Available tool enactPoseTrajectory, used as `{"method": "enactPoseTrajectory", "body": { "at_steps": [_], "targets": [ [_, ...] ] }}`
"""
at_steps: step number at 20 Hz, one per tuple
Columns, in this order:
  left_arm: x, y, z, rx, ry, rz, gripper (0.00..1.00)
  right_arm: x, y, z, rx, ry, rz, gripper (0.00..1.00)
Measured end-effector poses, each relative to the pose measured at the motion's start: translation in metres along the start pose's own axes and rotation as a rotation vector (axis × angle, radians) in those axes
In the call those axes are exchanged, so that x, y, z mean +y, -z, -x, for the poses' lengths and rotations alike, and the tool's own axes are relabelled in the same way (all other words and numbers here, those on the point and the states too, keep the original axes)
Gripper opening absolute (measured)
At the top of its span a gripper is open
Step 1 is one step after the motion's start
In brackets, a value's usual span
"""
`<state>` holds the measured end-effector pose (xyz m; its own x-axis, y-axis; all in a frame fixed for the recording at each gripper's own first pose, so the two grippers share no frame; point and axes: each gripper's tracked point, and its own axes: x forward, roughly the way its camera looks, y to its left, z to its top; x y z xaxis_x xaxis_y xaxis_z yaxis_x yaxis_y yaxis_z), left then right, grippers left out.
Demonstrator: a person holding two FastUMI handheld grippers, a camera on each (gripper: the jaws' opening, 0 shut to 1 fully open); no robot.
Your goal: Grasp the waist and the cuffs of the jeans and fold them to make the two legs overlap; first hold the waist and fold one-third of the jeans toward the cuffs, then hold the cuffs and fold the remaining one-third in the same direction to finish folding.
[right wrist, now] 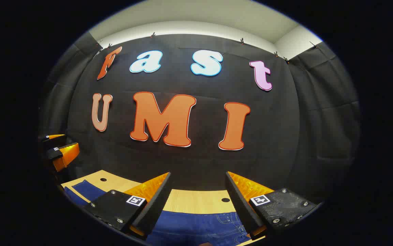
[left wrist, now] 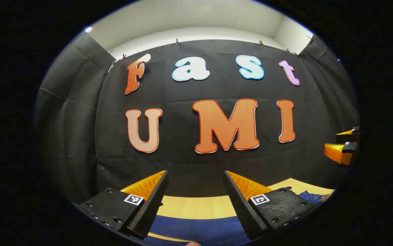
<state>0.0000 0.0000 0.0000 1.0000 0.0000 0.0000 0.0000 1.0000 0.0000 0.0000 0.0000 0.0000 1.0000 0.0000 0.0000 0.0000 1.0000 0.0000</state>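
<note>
Blue jeans (right wrist: 196, 227) lie flat on a pale wooden table (right wrist: 199, 201), filling the bottom centre of the right gripper view. Stitched seams and what looks like a pocket edge show on the denim at the lower middle, and another strip of the cloth runs along the lower left of that frame. In the left gripper view the jeans (left wrist: 196, 227) appear as a smooth blue band across the bottom centre, with a small stitched part showing at the lower right edge.

The right gripper (right wrist: 198, 191) sits at the bottom of its own view, its two fingers spread wide apart with nothing between them, raised above the denim and not touching it. The left gripper (left wrist: 196, 189) is the same at the bottom of its view: fingers spread, empty, held over the cloth.

Each view also catches the other gripper off to the side: the right gripper (left wrist: 343, 143) at the right edge of the left gripper view, and the left gripper (right wrist: 58, 150) at the left edge of the right gripper view.

Two small round holes (right wrist: 225, 200) mark the tabletop. Behind the table hangs the black cloth wall (right wrist: 285, 136), with a white ceiling (right wrist: 196, 13) above it.
</note>
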Motion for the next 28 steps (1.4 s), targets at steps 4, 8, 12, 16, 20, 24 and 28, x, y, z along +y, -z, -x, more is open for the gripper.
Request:
{"method": "enactPoseTrajectory", "body": {
  "at_steps": [4,8,12,16,20,24,28],
  "targets": [
    [-0.008,0.0,0.0,-0.01,0.019,0.002,0.97,0.02,-0.01,-0.004,-0.048,-0.053,-0.03,0.94],
    [-0.005,-0.004,-0.002,-0.027,0.02,-0.01,0.97,0.026,-0.005,-0.008,-0.035,-0.061,-0.019,0.96],
    [-0.001,-0.006,0.0,-0.035,0.015,-0.008,0.97,0.027,-0.005,-0.011,-0.033,-0.055,-0.008,0.93],
    [0.015,0.0,0.0,-0.025,-0.014,-0.009,0.97,0.028,0.0,-0.015,-0.018,-0.051,-0.009,0.93],
    [0.042,0.004,0.002,-0.022,-0.064,-0.036,0.98,0.015,0.008,-0.018,-0.001,-0.024,0.007,0.96],
    [0.08,0.025,0.005,0.028,-0.155,-0.067,0.97,-0.015,0.023,-0.022,0.04,0.031,0.025,0.96],
    [0.108,0.065,0.011,0.139,-0.215,-0.043,0.98,-0.043,0.053,-0.021,0.125,0.087,0.029,0.96]
  ]
}}
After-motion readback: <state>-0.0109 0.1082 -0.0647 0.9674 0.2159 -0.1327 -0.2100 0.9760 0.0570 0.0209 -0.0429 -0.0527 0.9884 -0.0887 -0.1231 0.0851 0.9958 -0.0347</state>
